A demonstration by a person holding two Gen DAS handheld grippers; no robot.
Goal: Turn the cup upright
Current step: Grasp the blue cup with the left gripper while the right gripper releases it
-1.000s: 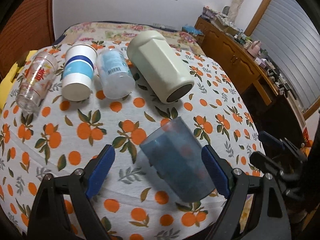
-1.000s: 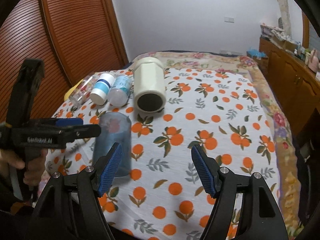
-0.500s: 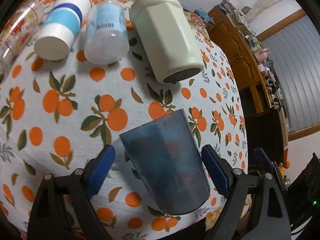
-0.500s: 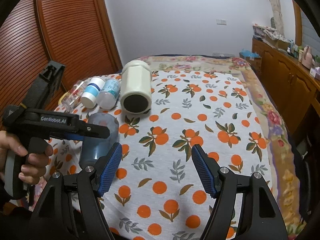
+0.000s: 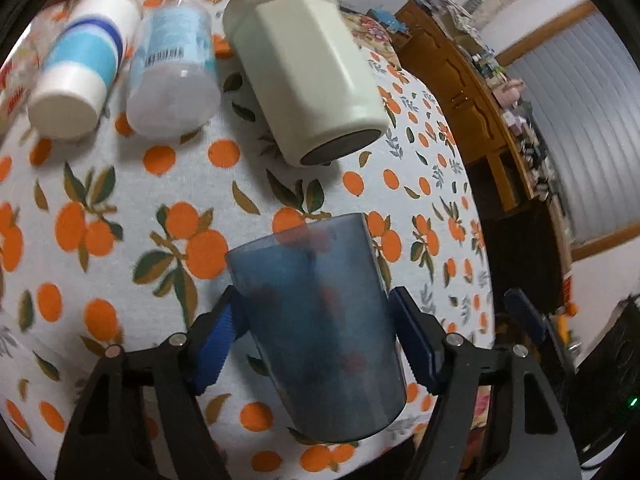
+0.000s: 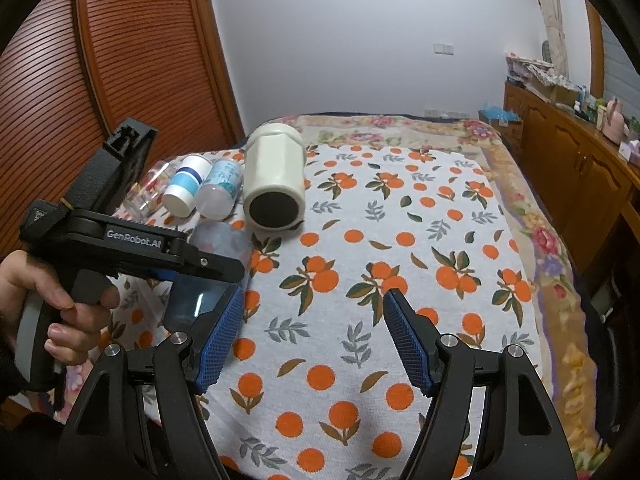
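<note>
A translucent blue cup (image 5: 320, 320) lies on its side on the orange-print cloth (image 5: 120, 200), with one end towards me. My left gripper (image 5: 316, 344) has its blue pads against both sides of the cup and is shut on it. In the right wrist view the blue cup (image 6: 212, 268) shows under the left gripper's black body (image 6: 132, 244), held by a hand. My right gripper (image 6: 312, 340) is open and empty, low over the cloth to the right of the cup.
A large cream cup (image 5: 304, 72) lies on its side behind the blue cup. A clear bottle with a blue label (image 5: 172, 76) and a white cup with blue bands (image 5: 76, 76) lie to its left. A wooden cabinet (image 6: 580, 168) stands at the right.
My left gripper has moved forward and closed its pads onto the blue cup. My right gripper has stayed open and drawn slightly back.
</note>
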